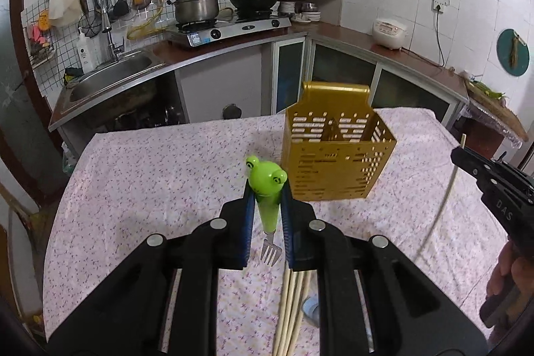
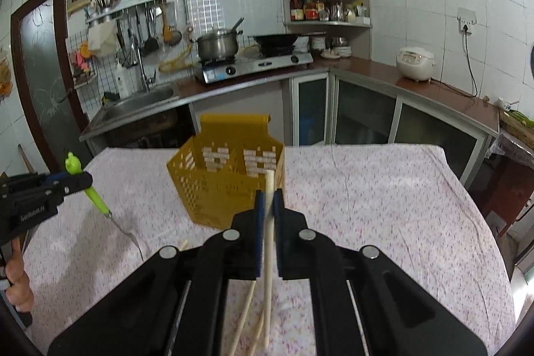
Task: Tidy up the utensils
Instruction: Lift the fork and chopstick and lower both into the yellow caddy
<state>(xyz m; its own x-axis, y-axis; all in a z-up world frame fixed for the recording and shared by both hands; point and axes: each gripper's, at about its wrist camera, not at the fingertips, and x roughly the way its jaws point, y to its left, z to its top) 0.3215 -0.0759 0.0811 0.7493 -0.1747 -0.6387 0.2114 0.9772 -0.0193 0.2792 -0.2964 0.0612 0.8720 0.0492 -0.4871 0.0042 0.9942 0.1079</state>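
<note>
My left gripper (image 1: 267, 189) is shut on a small fork with a green frog-head handle (image 1: 267, 186), tines hanging down above the floral tablecloth; the fork (image 2: 95, 197) also shows at the left of the right wrist view. My right gripper (image 2: 268, 201) is shut on a pale chopstick (image 2: 268, 239), held above the cloth with its tip up. That chopstick (image 1: 447, 199) shows in the left wrist view too. A yellow perforated utensil holder (image 1: 337, 149) stands on the table beyond both grippers, also seen as the holder (image 2: 227, 179). Several loose chopsticks (image 1: 293, 306) lie on the cloth below my left gripper.
The table (image 1: 150, 182) with the pink floral cloth ends at a far edge before a kitchen counter with a sink (image 1: 113, 72), a gas stove with a pot (image 1: 197, 5) and a rice cooker (image 1: 388, 34). A hand (image 2: 16, 276) holds the left gripper's handle.
</note>
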